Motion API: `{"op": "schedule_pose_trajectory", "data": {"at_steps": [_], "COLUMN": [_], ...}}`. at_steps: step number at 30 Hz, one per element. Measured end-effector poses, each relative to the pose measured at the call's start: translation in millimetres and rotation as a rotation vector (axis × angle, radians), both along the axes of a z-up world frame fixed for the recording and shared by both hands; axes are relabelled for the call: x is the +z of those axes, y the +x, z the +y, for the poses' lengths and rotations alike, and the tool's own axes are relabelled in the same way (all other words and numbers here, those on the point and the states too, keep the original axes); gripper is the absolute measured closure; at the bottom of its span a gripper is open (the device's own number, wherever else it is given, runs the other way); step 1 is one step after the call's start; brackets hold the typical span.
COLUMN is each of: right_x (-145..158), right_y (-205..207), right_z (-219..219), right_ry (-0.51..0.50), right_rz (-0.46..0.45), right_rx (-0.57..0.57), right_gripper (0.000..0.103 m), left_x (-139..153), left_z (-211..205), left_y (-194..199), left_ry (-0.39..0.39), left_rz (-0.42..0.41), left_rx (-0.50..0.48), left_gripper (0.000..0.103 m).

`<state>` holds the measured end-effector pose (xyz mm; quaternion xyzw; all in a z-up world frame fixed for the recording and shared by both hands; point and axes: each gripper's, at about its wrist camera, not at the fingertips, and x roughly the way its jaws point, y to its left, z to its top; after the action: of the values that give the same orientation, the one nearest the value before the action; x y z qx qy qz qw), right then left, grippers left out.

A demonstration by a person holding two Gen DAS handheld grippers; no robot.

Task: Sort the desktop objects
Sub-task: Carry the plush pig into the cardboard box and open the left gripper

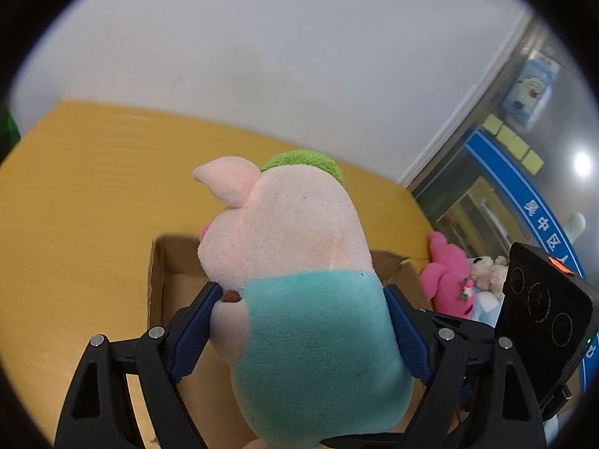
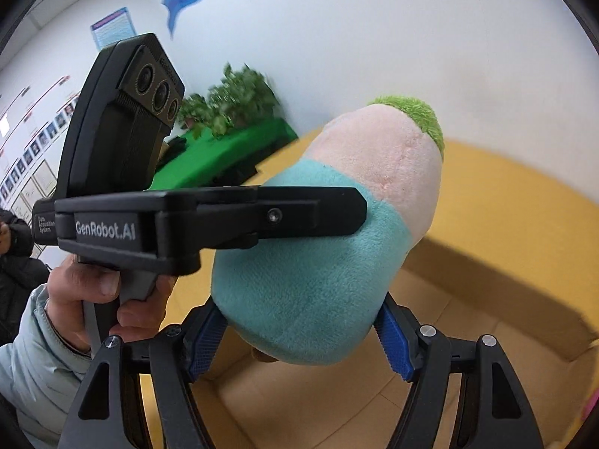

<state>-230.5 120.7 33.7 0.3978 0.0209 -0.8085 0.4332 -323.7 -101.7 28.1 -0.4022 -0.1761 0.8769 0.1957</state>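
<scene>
A plush pig point(image 1: 299, 254) with a pink head, green tuft and teal body hangs above an open cardboard box point(image 1: 159, 280) on the yellow table point(image 1: 75, 205). My left gripper point(image 1: 301, 292) is shut on it, its blue pads pressing into both sides of the teal body. In the right wrist view the same plush pig point(image 2: 318, 262) sits between the blue pads of my right gripper point(image 2: 301, 312), which is shut on its lower end. One black finger point(image 2: 318, 211) of the left gripper lies across the pig's side there. The cardboard box point(image 2: 486, 321) is below.
A pink plush point(image 1: 449, 288) and a small beige bear point(image 1: 486, 269) lie at the table's right edge beside the box. A person's hand point(image 2: 93, 292) in a pale sleeve holds the left gripper's handle. A green-covered table point(image 2: 224, 153) with plants point(image 2: 232, 101) stands by the white wall.
</scene>
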Motion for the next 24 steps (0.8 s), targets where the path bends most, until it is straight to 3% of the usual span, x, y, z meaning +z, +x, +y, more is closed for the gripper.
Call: {"op": "schedule_pose_trajectory", "data": {"at_steps": [4,8,11,15,21,23,24], "right_x": [-55.2,-91.5,-99.2,-99.2,-95.3,-114.8,-101.0], "right_y": [-15.9,-24.1,-39.0,-30.1,-33.0,-29.0,-16.0], "right_z": [-7.4,-1.6,7.9,19.3,32.3,41.6,44.1], "right_ry": [0.019,0.026,0.029,0.034,0.062,0.078,0.092], "right_rz": [-0.098,-0.151,-0.161,-0.142,-0.123,-0.115,-0.104], "right_rx": [-0.001,-0.011,-0.013,-0.023,-0.056,-0.058,-0.056], "right_gripper": [0.032,0.032,0.032,0.032,0.032,0.032,0.032], "left_x": [-52.6,-76.2,-73.2,-64.0,-30.8,-26.7,-25.6], "left_z": [-15.2,-14.5,-8.3,-15.7,-43.8,-57.0,-60.7], "left_y": [-16.7,-26.8,-27.0,-18.6,15.4,27.2,31.5], "left_ry": [0.05,0.073,0.027,0.027,0.009,-0.015,-0.026], "left_rz": [-0.12,-0.179,-0.165,-0.169,-0.072,-0.058,-0.055], "left_rx": [0.021,0.033,0.034,0.069,0.101,0.116,0.123], "left_gripper": [0.017,0.017,0.015,0.015,0.015,0.015,0.015]}}
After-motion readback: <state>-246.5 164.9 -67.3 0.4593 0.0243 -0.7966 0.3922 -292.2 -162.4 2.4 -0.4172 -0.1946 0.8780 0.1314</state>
